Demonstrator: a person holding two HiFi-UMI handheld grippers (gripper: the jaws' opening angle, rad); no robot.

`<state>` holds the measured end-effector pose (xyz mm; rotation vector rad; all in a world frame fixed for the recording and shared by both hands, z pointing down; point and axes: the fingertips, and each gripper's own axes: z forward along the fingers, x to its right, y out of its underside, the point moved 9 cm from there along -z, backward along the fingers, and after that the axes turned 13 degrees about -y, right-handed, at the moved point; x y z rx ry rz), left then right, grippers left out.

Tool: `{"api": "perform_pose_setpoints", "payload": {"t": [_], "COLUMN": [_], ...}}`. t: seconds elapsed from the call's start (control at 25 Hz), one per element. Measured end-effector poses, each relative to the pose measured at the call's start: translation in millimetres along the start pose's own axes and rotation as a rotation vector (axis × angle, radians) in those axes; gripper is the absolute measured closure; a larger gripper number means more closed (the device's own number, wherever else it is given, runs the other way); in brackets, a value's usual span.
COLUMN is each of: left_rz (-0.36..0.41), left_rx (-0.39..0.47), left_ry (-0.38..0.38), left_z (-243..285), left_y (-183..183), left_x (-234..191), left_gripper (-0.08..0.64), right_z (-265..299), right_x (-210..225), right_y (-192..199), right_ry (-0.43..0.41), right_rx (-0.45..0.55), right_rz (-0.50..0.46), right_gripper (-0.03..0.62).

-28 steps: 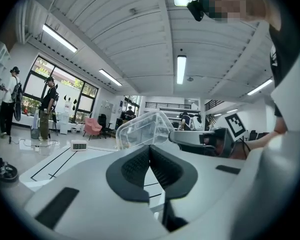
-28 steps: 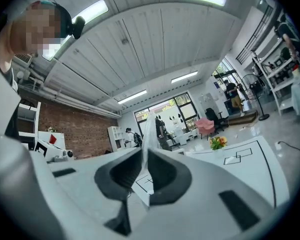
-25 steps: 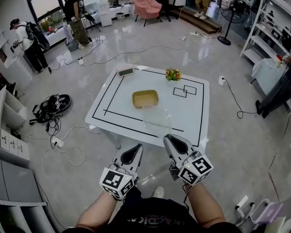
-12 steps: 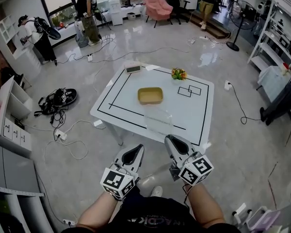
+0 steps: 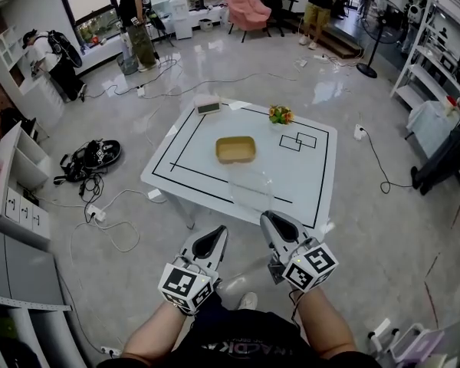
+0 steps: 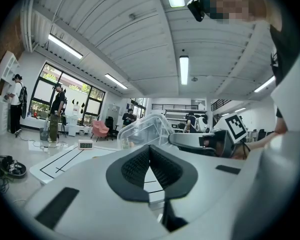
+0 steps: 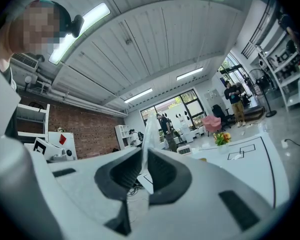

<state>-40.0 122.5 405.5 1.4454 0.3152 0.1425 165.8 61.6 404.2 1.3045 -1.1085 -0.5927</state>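
Nearest, low in the head view, left gripper (image 5: 211, 236) and right gripper (image 5: 270, 219) side by side, each with a marker cube at the wrist end, both held out short of the near edge of the surface (image 5: 314, 182). On the left gripper, fingers (image 6: 135, 166) pressed together with nothing between them, as shown in the left gripper view. On the right gripper, fingers (image 7: 162, 171) clamped on the thin rim of a clear plastic container (image 5: 249, 190) — seen edge-on as a pale upright sheet in the right gripper view. Held up in the air just beyond the right gripper's tips, seen against the near edge of the surface in the head view, and up and right of the left gripper's closed tips in the left gripper view. Farther out, a white surface marked with black lines. Near its middle, a shallow yellow tray (image 5: 236, 149), well apart from the container. Toward the far right, a small bunch of flowers (image 5: 279, 114) just beyond two outlined rectangles; at the far left corner, a small timer (image 5: 208, 106). On the floor to the left, a dark bag (image 5: 88, 156) and loose cables. Farthest off — a pink chair (image 5: 248, 9), a standing fan (image 5: 372, 21) to the right, and several people by the windows.
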Motion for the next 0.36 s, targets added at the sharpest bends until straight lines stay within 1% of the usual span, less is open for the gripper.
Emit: {"api": "perform_pose_setpoints", "payload": {"t": [0.36], "left_rz": [-0.001], "left_rx": [0.001], "left_ry": [0.008], "left_z": [2.9], "left_y": [-2.2], "left_x": [-1.7], "left_gripper": [0.557], "right_z": [2.9], "right_x": [3.2], "right_y": [0.5], "right_ry": [0.006], "right_rx": [0.002], "right_rz": [0.008], "right_gripper": [0.554]}}
